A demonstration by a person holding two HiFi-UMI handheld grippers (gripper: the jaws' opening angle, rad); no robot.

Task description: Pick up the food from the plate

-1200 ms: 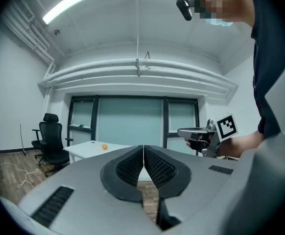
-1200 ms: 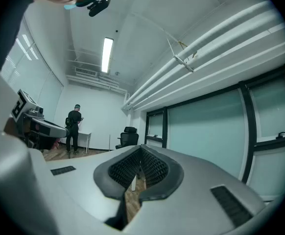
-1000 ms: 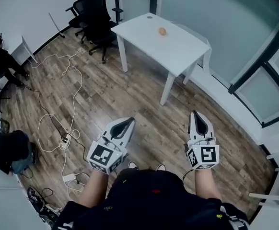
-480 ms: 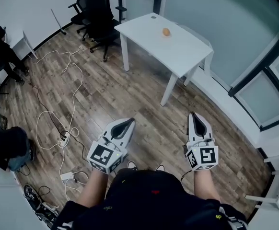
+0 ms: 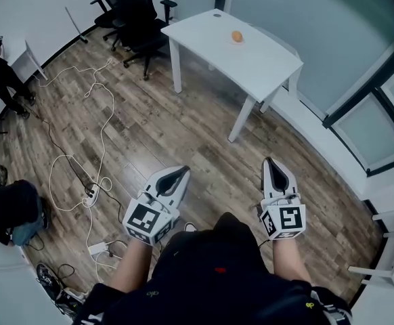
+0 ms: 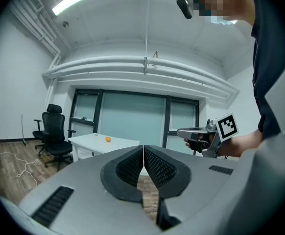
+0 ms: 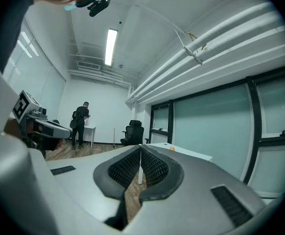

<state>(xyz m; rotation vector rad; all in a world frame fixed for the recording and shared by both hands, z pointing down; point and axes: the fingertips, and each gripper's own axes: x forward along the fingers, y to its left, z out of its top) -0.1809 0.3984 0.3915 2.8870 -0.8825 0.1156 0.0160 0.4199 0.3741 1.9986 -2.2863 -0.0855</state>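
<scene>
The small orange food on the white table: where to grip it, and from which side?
Probably across its middle, from above: the orange food looks small and rounded, lying on the white table with nothing close beside it. Its finer shape is too small to tell.

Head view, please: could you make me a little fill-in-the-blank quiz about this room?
The small round orange food item lies on the white rectangular ____.
The left gripper and the right gripper both hold their fingers ____.
The black office chairs stand on a plank floor of brown ____.
Missing words: table; shut; wood.
</scene>
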